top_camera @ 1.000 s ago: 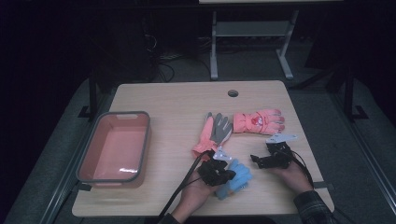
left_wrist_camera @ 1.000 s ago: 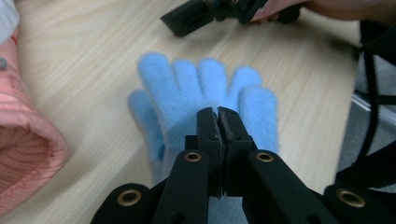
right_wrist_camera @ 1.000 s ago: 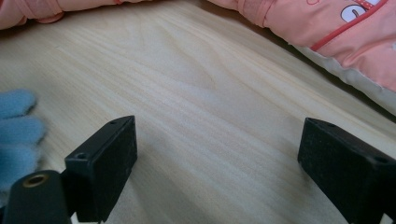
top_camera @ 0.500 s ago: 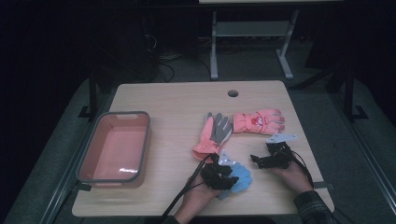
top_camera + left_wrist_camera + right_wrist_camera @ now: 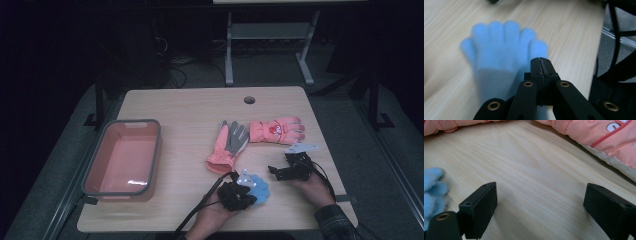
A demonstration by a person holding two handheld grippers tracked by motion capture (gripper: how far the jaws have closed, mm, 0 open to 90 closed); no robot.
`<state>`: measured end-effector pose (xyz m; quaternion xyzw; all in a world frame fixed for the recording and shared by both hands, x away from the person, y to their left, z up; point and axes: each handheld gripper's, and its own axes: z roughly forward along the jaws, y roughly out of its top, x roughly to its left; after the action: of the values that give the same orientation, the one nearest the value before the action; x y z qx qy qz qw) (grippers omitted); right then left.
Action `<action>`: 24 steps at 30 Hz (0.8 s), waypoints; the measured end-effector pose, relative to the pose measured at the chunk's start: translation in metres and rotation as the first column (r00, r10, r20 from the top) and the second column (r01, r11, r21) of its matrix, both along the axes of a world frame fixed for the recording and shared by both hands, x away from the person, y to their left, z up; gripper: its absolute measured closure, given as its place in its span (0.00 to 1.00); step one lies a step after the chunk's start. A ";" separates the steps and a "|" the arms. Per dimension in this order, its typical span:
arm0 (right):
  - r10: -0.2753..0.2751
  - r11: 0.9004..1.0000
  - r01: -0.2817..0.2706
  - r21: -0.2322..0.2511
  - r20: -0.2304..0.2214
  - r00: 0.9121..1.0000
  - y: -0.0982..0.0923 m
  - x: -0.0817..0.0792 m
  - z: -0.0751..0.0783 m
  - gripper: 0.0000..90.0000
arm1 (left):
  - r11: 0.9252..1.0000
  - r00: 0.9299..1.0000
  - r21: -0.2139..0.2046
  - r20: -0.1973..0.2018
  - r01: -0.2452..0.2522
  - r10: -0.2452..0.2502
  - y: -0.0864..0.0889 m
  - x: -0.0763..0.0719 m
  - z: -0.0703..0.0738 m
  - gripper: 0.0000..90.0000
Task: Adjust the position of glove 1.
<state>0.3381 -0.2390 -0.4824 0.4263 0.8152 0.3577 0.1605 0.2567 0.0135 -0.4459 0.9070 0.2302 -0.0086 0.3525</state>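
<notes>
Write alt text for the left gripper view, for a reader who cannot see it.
The left gripper has its two black jaws shut together over a fuzzy blue glove that lies flat, fingers spread, on the light wooden table. Whether any fabric is pinched cannot be told.

A shallow pink plastic tub with a grey rim sits on the pale wooden worktop at the left of the frame. At the centre lies a pink-and-grey work glove; just right of it, close beside, lies a padded pink ski glove. Below them, near the worktop's lower edge, a small fuzzy blue glove lies flat, well right of the tub.
</notes>
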 end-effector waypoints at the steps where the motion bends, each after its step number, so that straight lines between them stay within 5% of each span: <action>1: 0.000 1.000 0.000 0.000 0.001 1.000 0.000 0.000 0.000 0.12 | 1.000 1.000 0.003 0.007 -0.008 0.008 0.003 0.001 0.000 0.99; 16: 0.000 1.000 0.000 -0.003 0.002 1.000 0.000 0.000 0.000 0.13 | 0.995 0.997 0.078 0.035 -0.068 0.065 0.043 0.017 0.004 0.99; 19: 0.001 1.000 -0.001 -0.004 0.002 1.000 0.000 0.000 0.000 0.13 | 0.996 0.998 0.085 0.050 -0.038 0.033 0.045 0.019 0.009 0.98; 24: 0.001 1.000 -0.001 -0.001 0.001 1.000 0.000 0.000 0.000 0.13 | 0.996 0.995 0.084 0.090 0.042 -0.050 0.044 0.025 0.015 0.75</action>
<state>0.3377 -0.2388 -0.4824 0.4257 0.8154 0.3576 0.1610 0.2818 0.0573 -0.4305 0.9252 0.1927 0.0347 0.3249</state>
